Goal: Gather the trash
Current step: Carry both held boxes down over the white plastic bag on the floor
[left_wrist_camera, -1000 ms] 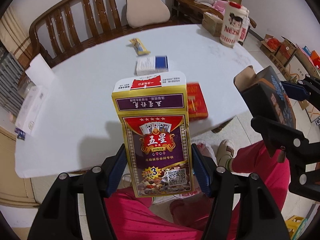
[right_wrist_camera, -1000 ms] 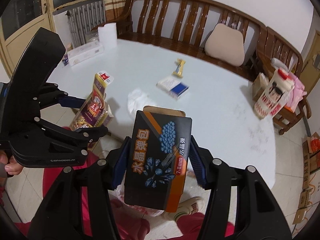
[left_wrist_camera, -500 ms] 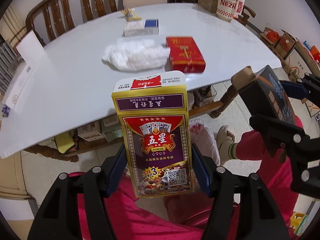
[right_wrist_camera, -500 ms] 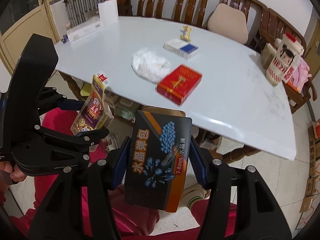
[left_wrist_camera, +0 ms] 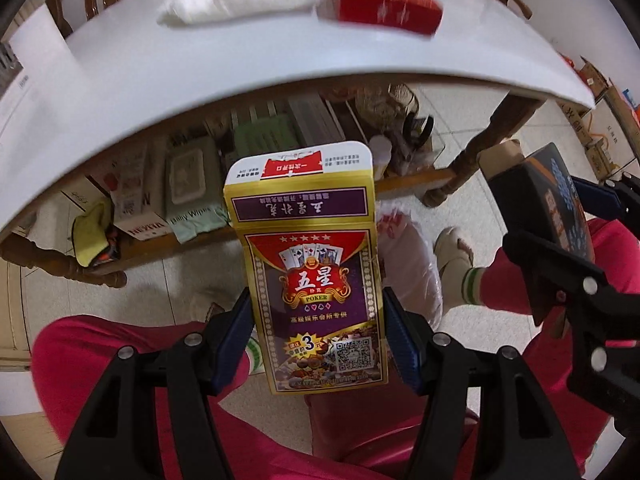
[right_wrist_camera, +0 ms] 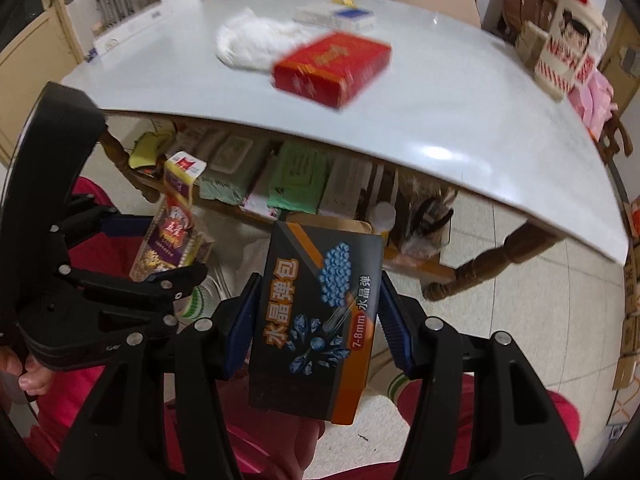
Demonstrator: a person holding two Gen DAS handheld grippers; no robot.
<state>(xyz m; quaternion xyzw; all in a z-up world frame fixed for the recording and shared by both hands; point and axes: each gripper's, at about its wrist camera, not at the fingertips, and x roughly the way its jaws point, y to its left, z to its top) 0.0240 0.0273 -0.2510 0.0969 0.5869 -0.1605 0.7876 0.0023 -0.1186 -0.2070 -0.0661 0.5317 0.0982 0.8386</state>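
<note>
Both grippers are clamped on cartons: the left gripper [left_wrist_camera: 316, 336] has its blue pads pressed against the 2 long sides of the poker card box [left_wrist_camera: 316, 276], and the right gripper [right_wrist_camera: 316, 316] squeezes the dark gel-ball box [right_wrist_camera: 320, 320] the same way. Each box stands upright out of its jaws, gripped along its lower half, with the top flap end pointing away from the camera.

Just below, between the person's red trouser legs [left_wrist_camera: 132, 364], a clear plastic bag [left_wrist_camera: 412, 268] sits on the tiled floor; it looks like the drop target. Its mouth is not clearly visible, so a release here could land a box on the floor or on a lap. The 2 grippers hang near each other, and lowering both at once risks knocking box against box.

Farther off, the white table [right_wrist_camera: 460, 120] holds a red box [right_wrist_camera: 332, 70], a crumpled tissue [right_wrist_camera: 256, 40] and a blue-and-white pack [right_wrist_camera: 340, 18], all waiting to be collected.
</note>
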